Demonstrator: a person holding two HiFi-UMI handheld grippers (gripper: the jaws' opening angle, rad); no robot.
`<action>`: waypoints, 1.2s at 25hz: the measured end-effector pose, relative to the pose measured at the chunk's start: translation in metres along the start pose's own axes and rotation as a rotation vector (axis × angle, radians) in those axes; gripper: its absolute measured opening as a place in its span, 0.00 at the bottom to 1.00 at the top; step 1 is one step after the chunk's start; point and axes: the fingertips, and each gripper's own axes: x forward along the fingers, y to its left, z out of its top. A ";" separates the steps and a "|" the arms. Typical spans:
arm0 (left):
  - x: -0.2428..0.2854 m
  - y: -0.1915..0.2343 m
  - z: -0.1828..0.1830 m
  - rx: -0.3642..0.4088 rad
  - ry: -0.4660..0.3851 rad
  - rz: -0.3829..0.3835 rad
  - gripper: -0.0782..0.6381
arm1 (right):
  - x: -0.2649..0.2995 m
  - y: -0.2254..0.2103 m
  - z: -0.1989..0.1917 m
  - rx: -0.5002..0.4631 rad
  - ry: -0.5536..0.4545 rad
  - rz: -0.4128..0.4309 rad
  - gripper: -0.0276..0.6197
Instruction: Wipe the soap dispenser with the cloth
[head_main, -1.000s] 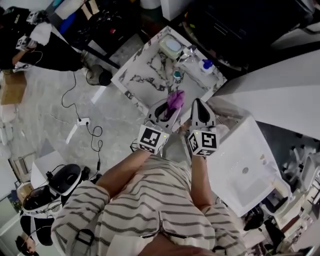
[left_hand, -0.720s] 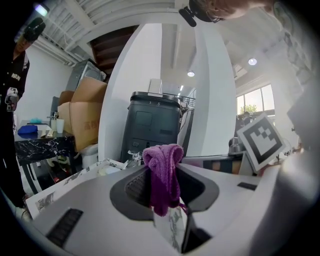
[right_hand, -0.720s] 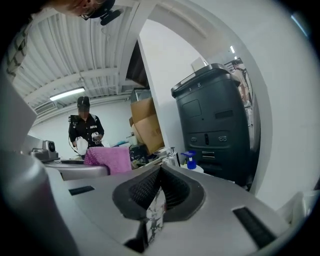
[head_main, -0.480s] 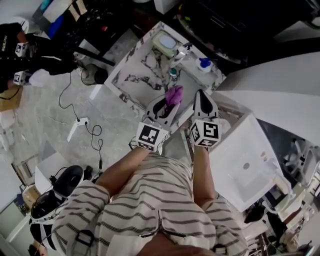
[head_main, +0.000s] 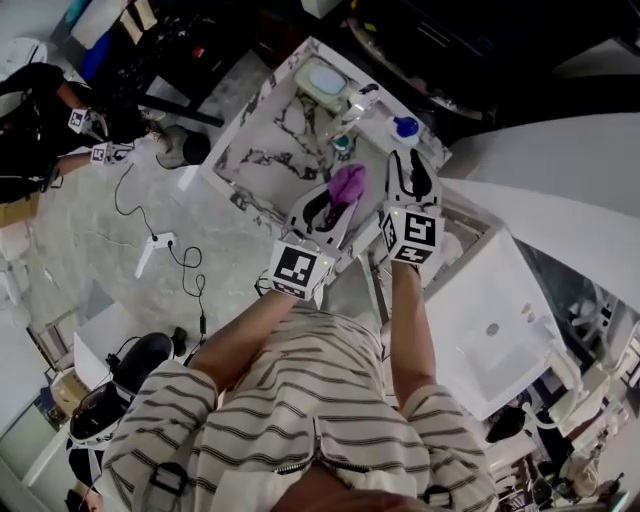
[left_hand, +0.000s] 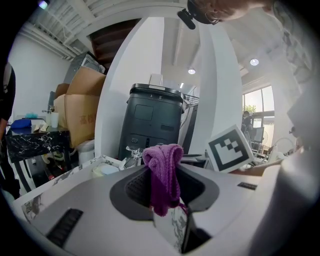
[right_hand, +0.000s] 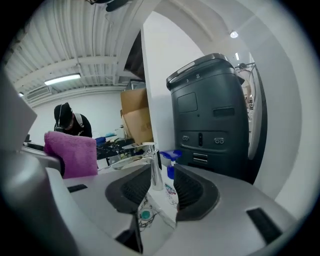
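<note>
Head view: my left gripper (head_main: 333, 203) clamps the cloth (head_main: 348, 184). My right gripper (head_main: 408, 165) is opening, empty. The soap dispenser (head_main: 405, 127) at the counter's (head_main: 262, 150) back edge looks unwiped.

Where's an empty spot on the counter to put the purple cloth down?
The bare marble on the left part of the counter, between the basin and the near edge, has room for the cloth. The right side is crowded: the faucet and the dispenser stand close together there.
</note>
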 end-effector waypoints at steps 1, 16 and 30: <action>0.001 0.002 0.000 0.000 0.002 0.002 0.27 | 0.006 -0.003 -0.001 -0.003 0.003 -0.004 0.25; 0.007 0.016 -0.008 -0.016 0.021 0.032 0.27 | 0.051 -0.023 -0.008 -0.055 0.034 -0.097 0.27; -0.003 0.025 -0.011 -0.030 0.017 0.042 0.27 | 0.056 -0.028 -0.014 -0.066 0.054 -0.121 0.24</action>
